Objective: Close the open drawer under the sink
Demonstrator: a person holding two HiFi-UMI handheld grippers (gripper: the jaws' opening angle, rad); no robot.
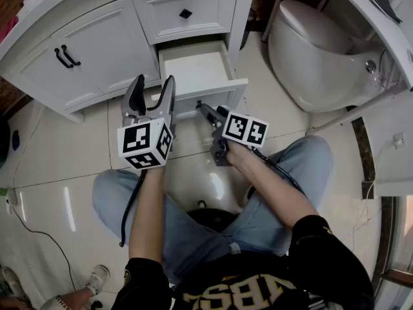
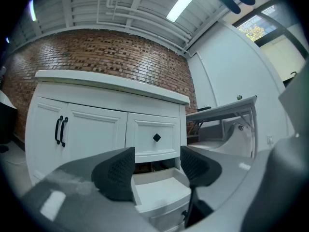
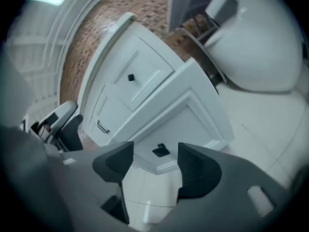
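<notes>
The open drawer (image 1: 197,70) sticks out from the bottom right of the white vanity (image 1: 97,50), and its inside looks bare. Its front panel (image 3: 178,120) carries a small black knob (image 3: 161,150). My right gripper (image 1: 208,112) is just in front of that panel, tilted slightly down. Its jaws (image 3: 153,170) stand open with the knob showing in the gap beyond them, apart from the pads. My left gripper (image 1: 153,86) is held level at the drawer's left front corner. It is open (image 2: 157,170) with nothing between its fingers, and the drawer (image 2: 161,192) lies below and ahead.
Above the open drawer is a shut drawer with a black knob (image 1: 185,13). Left of it are two cabinet doors with black handles (image 1: 66,57). A white toilet (image 1: 316,50) stands close on the right. The person's knees (image 1: 122,192) are over the tiled floor.
</notes>
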